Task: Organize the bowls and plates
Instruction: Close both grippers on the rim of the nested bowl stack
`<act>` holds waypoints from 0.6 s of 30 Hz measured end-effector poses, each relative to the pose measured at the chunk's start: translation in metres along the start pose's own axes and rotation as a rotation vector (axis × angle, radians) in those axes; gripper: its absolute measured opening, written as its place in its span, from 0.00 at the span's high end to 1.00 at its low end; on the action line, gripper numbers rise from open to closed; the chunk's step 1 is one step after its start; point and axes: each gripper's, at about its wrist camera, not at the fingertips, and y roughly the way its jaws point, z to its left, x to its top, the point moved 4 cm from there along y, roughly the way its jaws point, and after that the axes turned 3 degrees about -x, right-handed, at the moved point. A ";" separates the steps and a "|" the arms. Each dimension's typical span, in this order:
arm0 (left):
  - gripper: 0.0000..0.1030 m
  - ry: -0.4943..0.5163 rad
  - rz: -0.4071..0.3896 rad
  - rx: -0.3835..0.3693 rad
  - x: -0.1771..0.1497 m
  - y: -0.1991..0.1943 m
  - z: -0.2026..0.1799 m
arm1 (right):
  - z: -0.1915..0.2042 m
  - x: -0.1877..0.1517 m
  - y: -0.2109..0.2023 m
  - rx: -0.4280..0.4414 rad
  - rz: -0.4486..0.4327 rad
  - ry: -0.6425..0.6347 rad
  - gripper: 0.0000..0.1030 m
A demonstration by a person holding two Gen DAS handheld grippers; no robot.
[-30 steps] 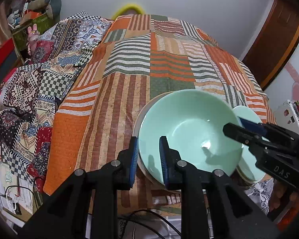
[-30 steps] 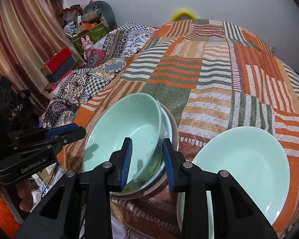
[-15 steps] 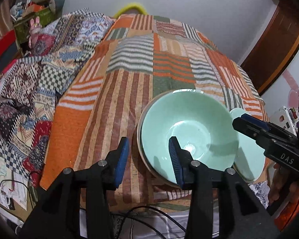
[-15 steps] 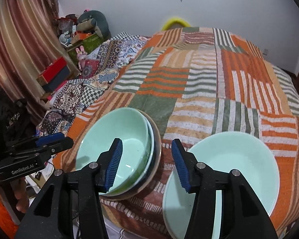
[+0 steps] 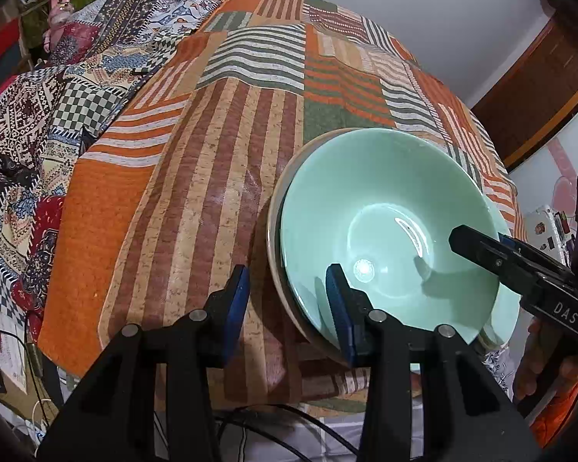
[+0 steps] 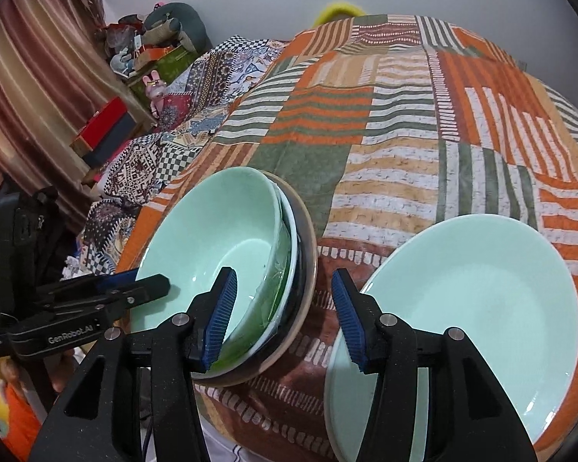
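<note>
Both grippers spread wide at the near rim of a stack of bowls on the patchwork bedspread.

Nearest, the left gripper (image 5: 287, 304) straddles the stack's near-left rim, jaws apart and gripping nothing; the right gripper (image 6: 283, 313) is likewise wide and empty, straddling its right rim. Only the right wrist view shows the layers: a mint bowl (image 6: 219, 238) atop a white rim and a tan one, three at least, beside one mint plate (image 6: 478, 304). The bedspread (image 5: 250, 115) stretches beyond.
</note>
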 end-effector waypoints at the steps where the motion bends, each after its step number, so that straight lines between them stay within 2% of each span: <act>1: 0.61 -0.002 0.000 -0.006 0.001 0.002 0.000 | 0.000 0.000 0.001 0.005 0.002 0.001 0.54; 5: 0.72 0.005 0.006 -0.017 0.002 0.009 -0.002 | 0.000 0.000 0.005 0.035 0.009 0.016 0.58; 8: 0.75 0.014 -0.001 -0.014 0.003 0.012 -0.004 | 0.000 0.000 0.007 0.042 0.013 0.019 0.60; 18: 0.75 0.026 -0.018 0.010 0.004 0.009 -0.008 | 0.005 0.001 0.008 -0.005 0.014 0.010 0.60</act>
